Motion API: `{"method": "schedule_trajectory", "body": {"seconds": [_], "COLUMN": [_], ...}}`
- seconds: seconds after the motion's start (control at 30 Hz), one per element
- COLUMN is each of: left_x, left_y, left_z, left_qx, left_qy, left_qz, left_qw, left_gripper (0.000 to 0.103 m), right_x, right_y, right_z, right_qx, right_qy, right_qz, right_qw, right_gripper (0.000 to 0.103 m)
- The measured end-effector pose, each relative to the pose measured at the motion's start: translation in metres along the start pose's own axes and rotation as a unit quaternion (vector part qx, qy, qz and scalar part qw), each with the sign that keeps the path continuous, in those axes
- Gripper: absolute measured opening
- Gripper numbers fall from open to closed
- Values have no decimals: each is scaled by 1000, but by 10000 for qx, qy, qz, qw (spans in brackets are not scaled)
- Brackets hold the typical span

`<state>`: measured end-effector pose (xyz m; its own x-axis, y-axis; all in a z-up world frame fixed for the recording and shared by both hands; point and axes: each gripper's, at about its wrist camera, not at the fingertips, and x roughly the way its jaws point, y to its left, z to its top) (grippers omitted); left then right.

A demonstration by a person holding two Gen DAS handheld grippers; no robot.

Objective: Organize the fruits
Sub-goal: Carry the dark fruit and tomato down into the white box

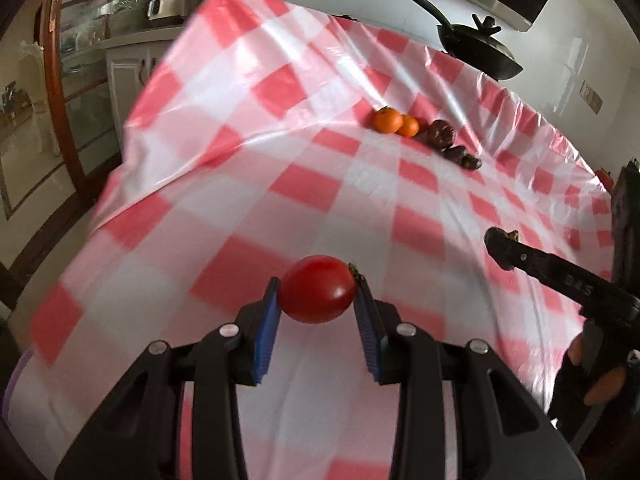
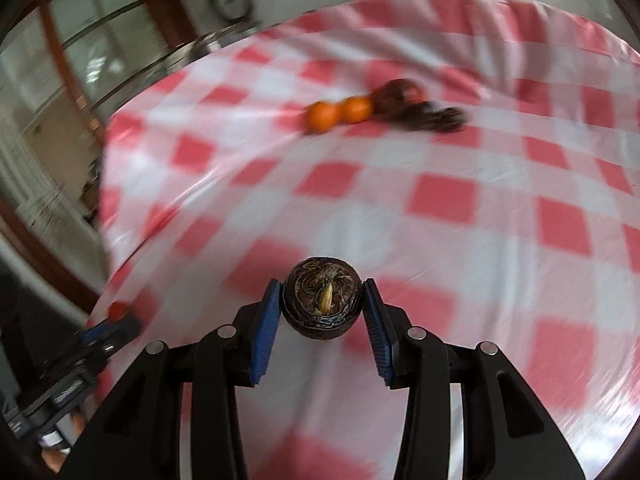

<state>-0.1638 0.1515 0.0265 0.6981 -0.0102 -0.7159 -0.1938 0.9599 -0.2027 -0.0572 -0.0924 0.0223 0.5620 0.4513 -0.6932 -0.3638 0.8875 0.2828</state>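
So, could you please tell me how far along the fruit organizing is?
Done: two oranges and three dark fruits sit in a row on the tablecloth. In hand: the left tool holds a tomato, the right tool another dark fruit. Left: placing both.

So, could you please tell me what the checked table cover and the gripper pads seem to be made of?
The table cover looks like thin glossy plastic sheet rather than cloth: it shows bright streaky glare and sharp, stiff creases. The pads on the left gripper, shut on the tomato, look like matte blue rubber or foam with fine ribbing; which of the two cannot be told.
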Motion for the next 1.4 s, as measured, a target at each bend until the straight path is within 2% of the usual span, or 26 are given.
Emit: {"method": "schedule_trajectory", "body": {"seconds": [0.2,0.47,0.77,1.1,1.23,1.4], "left_x": [-19,-50,-79,-109,-116,-108], "left_y": [21,46,89,134,151,179], "left_z": [-19,-49,-74,-108,-122,-149], "left_qx": [90,251,28,-309,-468,-732], "left_qy": [-28,-153,-269,-306,-249,92], "left_qz": [113,337,627,1004,1138,1308], "left_qw": [9999,9990,9977,9940,9921,9887], "left_gripper": [37,37,37,37,37,37], "right_x": [-6,-14,-17,-23,-24,-16], "right_y": [58,108,163,224,251,281], "right_z": [-33,-64,-90,-131,-153,-188], "right_qx": [-453,-1014,-1738,-2641,-3101,-3661], "right_qy": [182,302,409,587,700,1025], "right_qz": [183,330,642,1237,1470,1608], "right_qw": [9986,9938,9818,9547,9367,9108], "right_gripper": [41,41,41,41,41,41]}}
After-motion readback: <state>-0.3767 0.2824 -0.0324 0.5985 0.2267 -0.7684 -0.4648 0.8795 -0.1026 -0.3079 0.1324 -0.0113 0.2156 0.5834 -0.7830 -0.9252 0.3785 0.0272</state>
